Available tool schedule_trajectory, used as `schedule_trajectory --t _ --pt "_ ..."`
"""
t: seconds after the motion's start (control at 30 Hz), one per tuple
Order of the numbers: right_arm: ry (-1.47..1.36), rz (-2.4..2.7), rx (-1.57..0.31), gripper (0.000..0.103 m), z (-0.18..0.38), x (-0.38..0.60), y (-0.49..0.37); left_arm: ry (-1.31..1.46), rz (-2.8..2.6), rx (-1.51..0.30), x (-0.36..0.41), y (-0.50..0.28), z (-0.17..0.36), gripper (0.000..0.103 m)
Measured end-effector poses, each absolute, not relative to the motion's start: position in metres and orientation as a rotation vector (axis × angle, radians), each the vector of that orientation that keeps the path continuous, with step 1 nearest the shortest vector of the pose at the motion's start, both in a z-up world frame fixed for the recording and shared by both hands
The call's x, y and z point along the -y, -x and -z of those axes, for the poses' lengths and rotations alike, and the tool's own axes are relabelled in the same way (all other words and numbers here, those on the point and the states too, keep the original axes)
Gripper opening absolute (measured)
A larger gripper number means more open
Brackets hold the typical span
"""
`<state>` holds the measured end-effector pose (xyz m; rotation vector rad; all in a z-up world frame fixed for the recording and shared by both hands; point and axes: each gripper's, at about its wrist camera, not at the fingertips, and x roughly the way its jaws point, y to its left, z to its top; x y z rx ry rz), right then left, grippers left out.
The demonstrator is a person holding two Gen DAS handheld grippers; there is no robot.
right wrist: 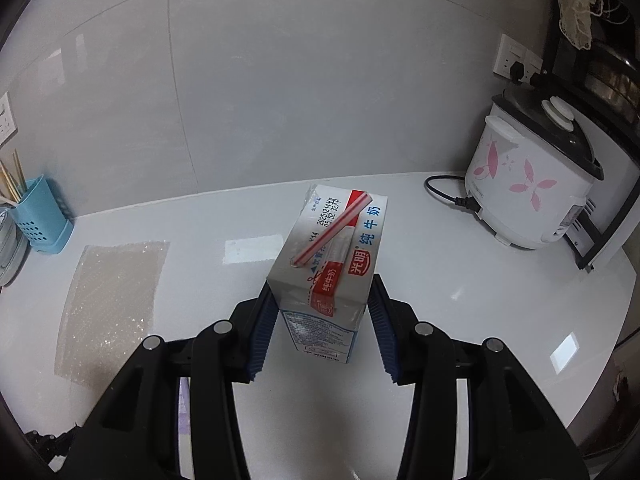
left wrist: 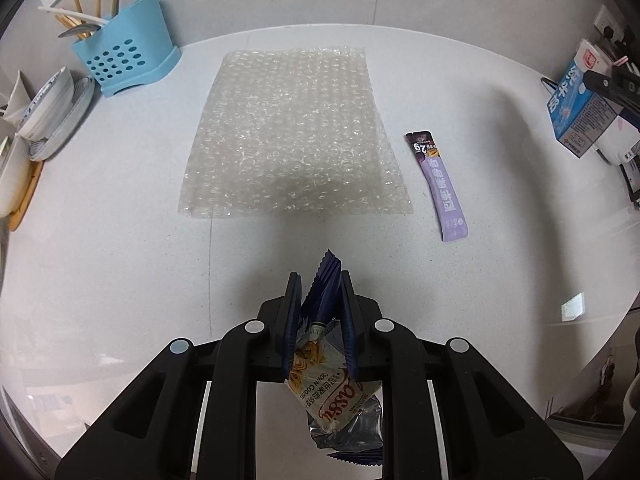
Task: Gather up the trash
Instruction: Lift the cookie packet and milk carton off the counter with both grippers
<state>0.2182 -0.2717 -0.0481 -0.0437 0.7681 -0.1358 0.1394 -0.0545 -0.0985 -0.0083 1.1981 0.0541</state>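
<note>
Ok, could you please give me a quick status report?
Left tool shut on cookie wrapper. Right tool grips milk carton. Bubble wrap, purple sachet uncollected.

My white counter [left wrist: 120, 280] carries bubble wrap [left wrist: 292, 136] and a purple sachet [left wrist: 440, 184]. A blue utensil holder [left wrist: 124, 56] and a rice cooker [right wrist: 532, 184] stand at the back.

Both wrist cams down-angled; shared bubble wrap [left wrist: 294, 136].

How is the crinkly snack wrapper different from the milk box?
The snack wrapper is thin, soft and crumpled; the milk box is a stiff carton with flat sides. The wrapper hangs pinched in the left tongs, whose pads sit close together; the box fills the much wider gap of the right tongs. The box has a red-and-white straw poking out of its top; the wrapper has none. Both are trash lifted off the white counter.
</note>
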Motion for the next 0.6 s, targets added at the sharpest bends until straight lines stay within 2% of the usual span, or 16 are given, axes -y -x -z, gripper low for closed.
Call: schedule_trajectory --t 0.6 --pt "0.086 0.026 -0.761 0.043 0.026 0.266 -0.147 0.004 -0.049 -1.131 0.054 -0.113 0.065 0.017"
